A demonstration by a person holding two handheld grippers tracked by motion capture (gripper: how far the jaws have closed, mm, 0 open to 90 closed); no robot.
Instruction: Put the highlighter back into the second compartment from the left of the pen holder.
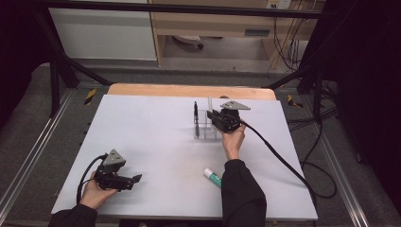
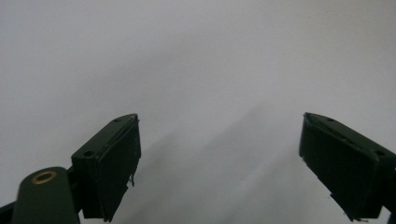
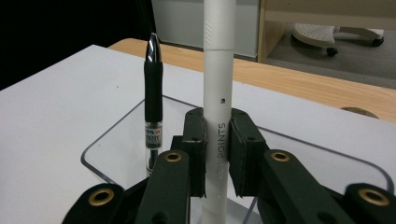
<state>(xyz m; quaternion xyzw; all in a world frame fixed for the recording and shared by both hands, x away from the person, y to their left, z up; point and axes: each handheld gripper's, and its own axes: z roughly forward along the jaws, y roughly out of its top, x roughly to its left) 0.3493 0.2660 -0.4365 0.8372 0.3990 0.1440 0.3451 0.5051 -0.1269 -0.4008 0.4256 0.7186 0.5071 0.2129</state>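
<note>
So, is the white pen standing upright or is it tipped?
Upright. The white pen stands vertical in the right claw, parallel to the black pen in the clear holder.

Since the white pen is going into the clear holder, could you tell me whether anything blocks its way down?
Nothing visible does: the right gripper holds the white pen upright over the clear plastic holder; the black pen stands apart, beside it.
</note>
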